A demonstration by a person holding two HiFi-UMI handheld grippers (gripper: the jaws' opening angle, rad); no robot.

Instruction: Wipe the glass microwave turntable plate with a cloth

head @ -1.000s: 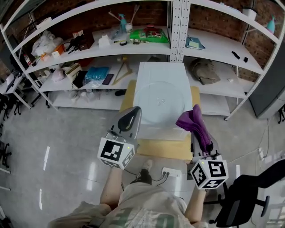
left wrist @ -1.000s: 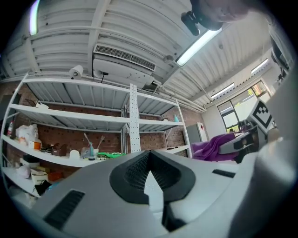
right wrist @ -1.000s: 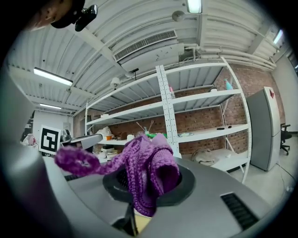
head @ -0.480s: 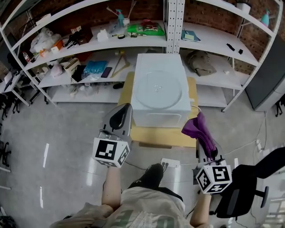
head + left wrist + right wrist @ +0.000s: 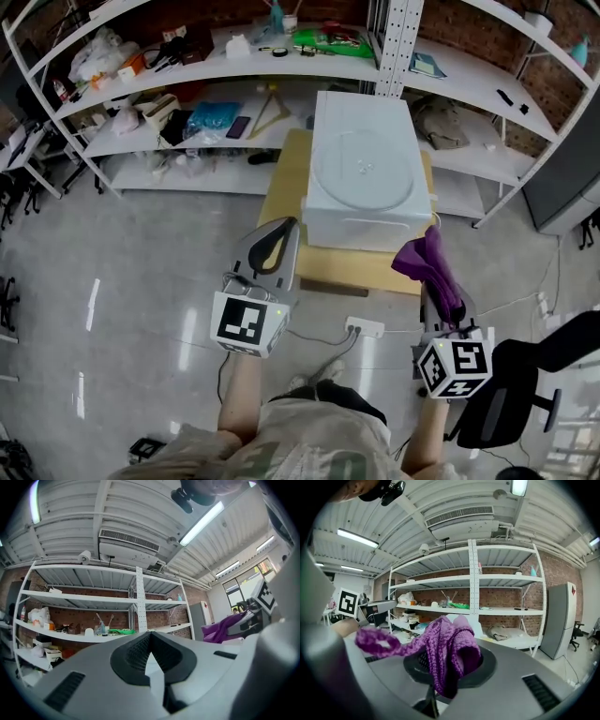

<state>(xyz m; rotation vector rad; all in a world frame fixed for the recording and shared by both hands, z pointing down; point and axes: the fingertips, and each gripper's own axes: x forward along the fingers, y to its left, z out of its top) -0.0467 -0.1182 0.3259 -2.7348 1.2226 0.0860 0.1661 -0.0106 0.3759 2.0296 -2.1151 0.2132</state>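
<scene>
Open floor (image 5: pixel 141 281) before microwave (image 5: pixel 361 234), shelving (image 5: pixel 398 37) behind.

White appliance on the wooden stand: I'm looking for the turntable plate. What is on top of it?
A round clear glass plate lies flat on top of the white appliance, and nothing else shows there. The appliance's inside cannot be seen from above.

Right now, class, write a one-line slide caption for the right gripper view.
Right gripper clamps a purple cloth, white shelves beyond.
</scene>
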